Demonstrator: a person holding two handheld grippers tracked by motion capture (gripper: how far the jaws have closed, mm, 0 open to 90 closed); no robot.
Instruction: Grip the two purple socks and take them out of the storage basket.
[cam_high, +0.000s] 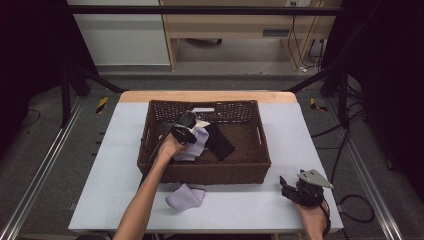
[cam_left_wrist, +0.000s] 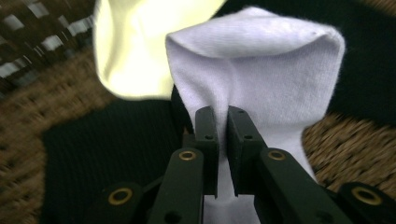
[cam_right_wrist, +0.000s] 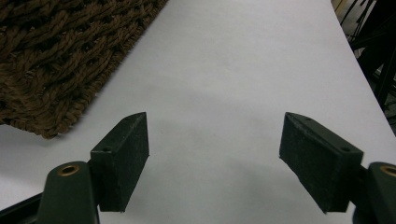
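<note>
Inside woven wicker basket (cam_high: 150, 150), left claw (cam_left_wrist: 223, 122) pinches ribbed lavender sock (cam_left_wrist: 261, 70); right claw (cam_right_wrist: 215, 163) gapes.

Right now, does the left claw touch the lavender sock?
Touching. In the left gripper view the left claw pinches the lavender sock; fabric sits between its nearly closed jaws.

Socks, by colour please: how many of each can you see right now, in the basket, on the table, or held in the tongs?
Lavender socks: 2, one pinched in the left tongs over the basket, one on the table.
Black socks: 1, in the basket.
Pale yellow socks: 1, in the basket.
Total: 4
</note>
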